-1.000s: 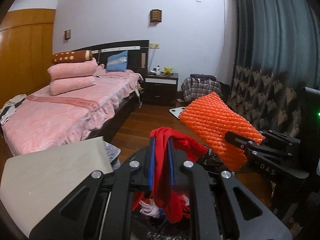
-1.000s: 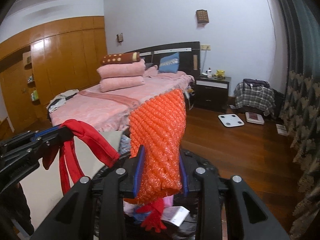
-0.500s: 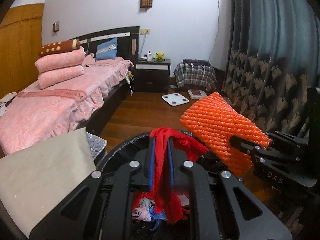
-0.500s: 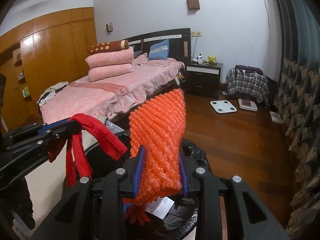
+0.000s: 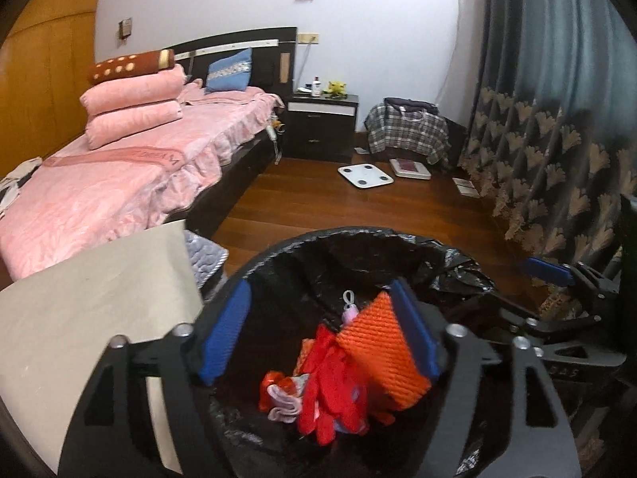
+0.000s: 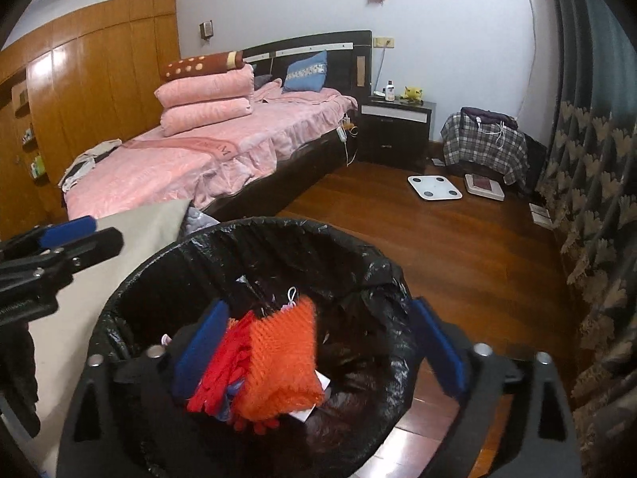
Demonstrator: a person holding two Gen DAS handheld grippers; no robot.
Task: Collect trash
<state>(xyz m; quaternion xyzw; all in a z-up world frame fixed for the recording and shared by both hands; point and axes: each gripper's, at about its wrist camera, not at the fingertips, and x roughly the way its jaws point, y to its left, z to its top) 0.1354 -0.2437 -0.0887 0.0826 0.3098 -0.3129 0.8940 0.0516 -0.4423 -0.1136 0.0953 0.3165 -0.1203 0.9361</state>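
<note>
A black-lined trash bin [image 5: 358, 239] [image 6: 254, 227] stands right below both grippers. Inside it lie an orange ribbed piece [image 5: 382, 354] [image 6: 282, 362], a red cloth [image 5: 330, 382] [image 6: 221, 370] and other small scraps. My left gripper [image 5: 322, 334] is open and empty over the bin mouth. My right gripper [image 6: 318, 350] is open and empty over the bin too. The right gripper also shows at the right edge of the left wrist view [image 5: 557, 279], and the left gripper at the left edge of the right wrist view [image 6: 59, 239].
A beige board [image 5: 87, 310] lies left of the bin. A pink bed [image 5: 103, 175] is at left, a dark nightstand [image 5: 322, 127] at back. Two scales [image 5: 366, 175] lie on the wood floor. A patterned curtain [image 5: 557, 159] hangs at right.
Both grippers have opened. The red cloth and the orange ribbed piece have dropped from them into the bin. Both views now tilt down toward the bin.
</note>
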